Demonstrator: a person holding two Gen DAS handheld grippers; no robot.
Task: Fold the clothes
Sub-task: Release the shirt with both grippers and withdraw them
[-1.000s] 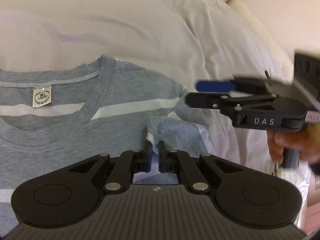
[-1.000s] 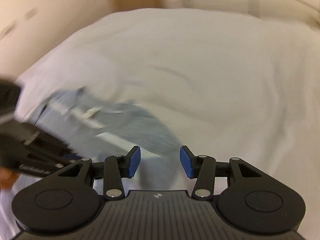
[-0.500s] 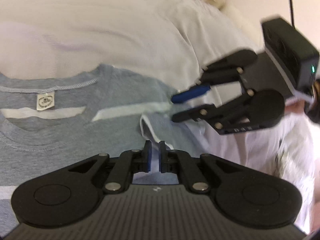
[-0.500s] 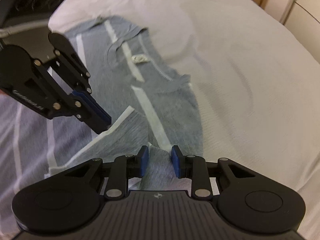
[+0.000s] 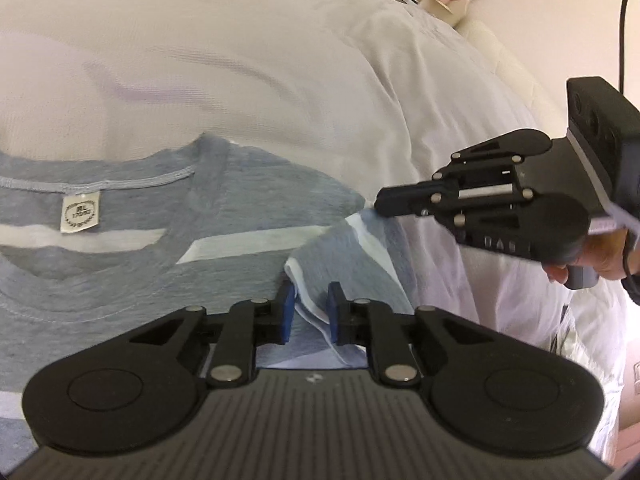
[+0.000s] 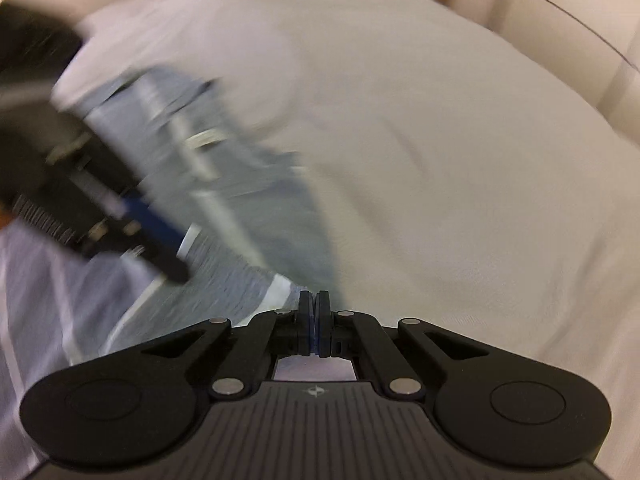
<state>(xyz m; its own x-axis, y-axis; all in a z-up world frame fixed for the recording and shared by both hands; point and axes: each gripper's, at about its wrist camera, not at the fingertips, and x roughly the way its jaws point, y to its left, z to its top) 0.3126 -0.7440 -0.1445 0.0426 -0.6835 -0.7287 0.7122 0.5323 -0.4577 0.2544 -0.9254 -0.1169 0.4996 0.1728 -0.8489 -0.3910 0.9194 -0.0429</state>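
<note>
Grey white-striped cotton T-shirt [image 5: 132, 280] lying flat on white bedsheet [image 5: 200, 60] – soft, light, floppy. Left gripper [image 5: 310, 314] easing apart around sleeve hem [image 5: 308, 300]; right gripper [image 6: 315, 320] closing together, pinching sleeve edge – best hold at hems.

— How's the left tool [image 5: 310, 307]?
— Tilted downward, its jaws just eased slightly apart, sleeve cloth between them.
— And the right tool [image 6: 315, 316]?
— Jaws just closed, pads together, a hand [image 5: 600, 256] gripping its handle.
</note>
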